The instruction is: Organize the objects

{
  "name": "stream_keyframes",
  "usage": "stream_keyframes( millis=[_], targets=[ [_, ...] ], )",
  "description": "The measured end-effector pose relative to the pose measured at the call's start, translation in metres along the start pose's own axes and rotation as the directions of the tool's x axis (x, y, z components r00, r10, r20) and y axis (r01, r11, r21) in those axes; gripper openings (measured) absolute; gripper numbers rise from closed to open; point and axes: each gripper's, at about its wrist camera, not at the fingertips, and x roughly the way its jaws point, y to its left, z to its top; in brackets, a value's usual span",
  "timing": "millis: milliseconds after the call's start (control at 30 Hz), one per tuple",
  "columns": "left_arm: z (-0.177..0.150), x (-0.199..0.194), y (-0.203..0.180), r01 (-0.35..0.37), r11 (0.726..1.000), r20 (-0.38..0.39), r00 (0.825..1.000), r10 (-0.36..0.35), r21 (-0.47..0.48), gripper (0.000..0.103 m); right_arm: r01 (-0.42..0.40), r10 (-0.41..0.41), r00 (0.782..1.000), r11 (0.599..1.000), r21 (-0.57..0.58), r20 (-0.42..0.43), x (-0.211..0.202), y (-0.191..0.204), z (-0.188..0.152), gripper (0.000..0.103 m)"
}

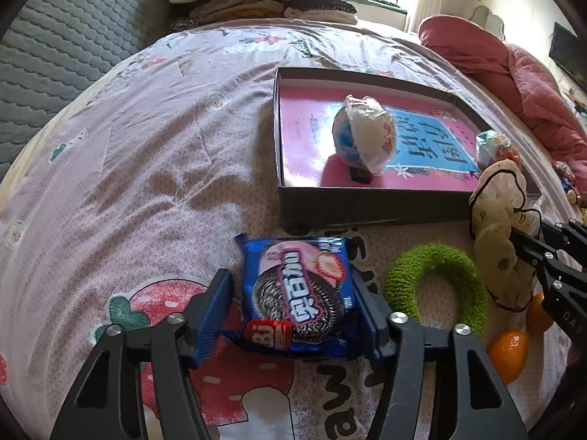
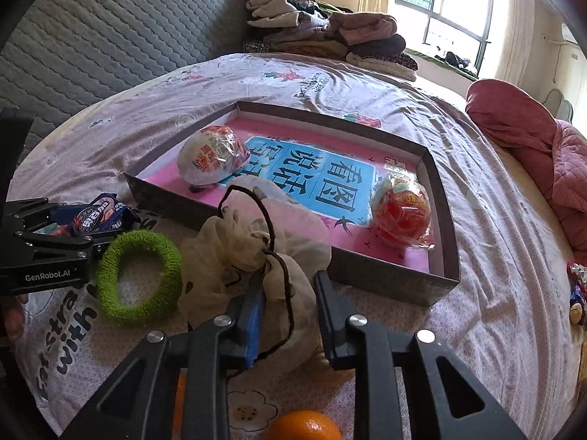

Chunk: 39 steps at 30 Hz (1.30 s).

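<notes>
Orange-wrapped ball plain rightward only

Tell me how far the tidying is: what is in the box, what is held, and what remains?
Done: two wrapped balls lie in the box. In hand: the right gripper is shut on the cream scrunchie; the left gripper's fingers flank the cookie pack, one touching its side, the other apart. Left on the bed: the green ring and the oranges.

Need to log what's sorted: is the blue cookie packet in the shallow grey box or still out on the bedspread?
Out. The blue cookie packet lies on the bedspread, outside the grey box.
</notes>
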Motion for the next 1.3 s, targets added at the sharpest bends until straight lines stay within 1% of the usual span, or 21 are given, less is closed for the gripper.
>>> stream_keyframes(
  millis=[67,333,467,733,900,1067,1167,1233,1300],
  targets=[
    [0.0,-0.003,0.001,0.005,1.0,0.011,1.0,-0.005,-0.004,0.054,-0.004,0.004,1.0,1.0,0.003,0.004,-0.002,-0.001,0.0,0.024],
    [0.0,-0.013,0.005,0.024,1.0,0.041,0.999,-0.024,-0.018,0.053,-0.02,0.019,0.999,1.0,0.023,0.036,-0.012,-0.005,0.002,0.021],
    [0.002,-0.023,0.004,0.017,1.0,0.075,0.997,-0.016,-0.012,0.053,-0.023,0.021,0.998,0.999,0.034,0.05,-0.017,-0.008,0.003,0.021],
    [0.011,-0.044,-0.001,0.036,0.999,0.137,0.99,-0.034,-0.011,0.053,-0.037,0.031,0.993,0.998,0.06,0.114,-0.037,-0.015,0.011,0.021],
    [0.022,-0.059,-0.01,0.042,0.999,0.192,0.98,-0.043,0.01,0.053,-0.045,0.032,0.985,0.996,0.072,0.17,-0.05,-0.019,0.017,0.021],
    [0.039,-0.074,-0.023,0.05,0.998,0.256,0.965,-0.058,0.037,0.053,-0.054,0.029,0.969,0.994,0.095,0.246,-0.067,-0.029,0.026,0.021],
    [0.048,-0.081,-0.031,0.049,0.998,0.287,0.956,-0.06,0.045,0.053,-0.048,0.018,0.962,0.993,0.106,0.272,-0.073,-0.036,0.034,0.021],
    [0.055,-0.083,-0.035,0.064,0.997,0.3,0.951,-0.072,0.038,0.053,-0.038,0.004,0.959,0.993,0.114,0.284,-0.075,-0.041,0.038,0.021],
    [0.062,-0.084,-0.038,0.067,0.997,0.304,0.95,-0.076,0.041,0.053,-0.032,-0.005,0.957,0.992,0.121,0.29,-0.075,-0.045,0.042,0.021]
  ],
)
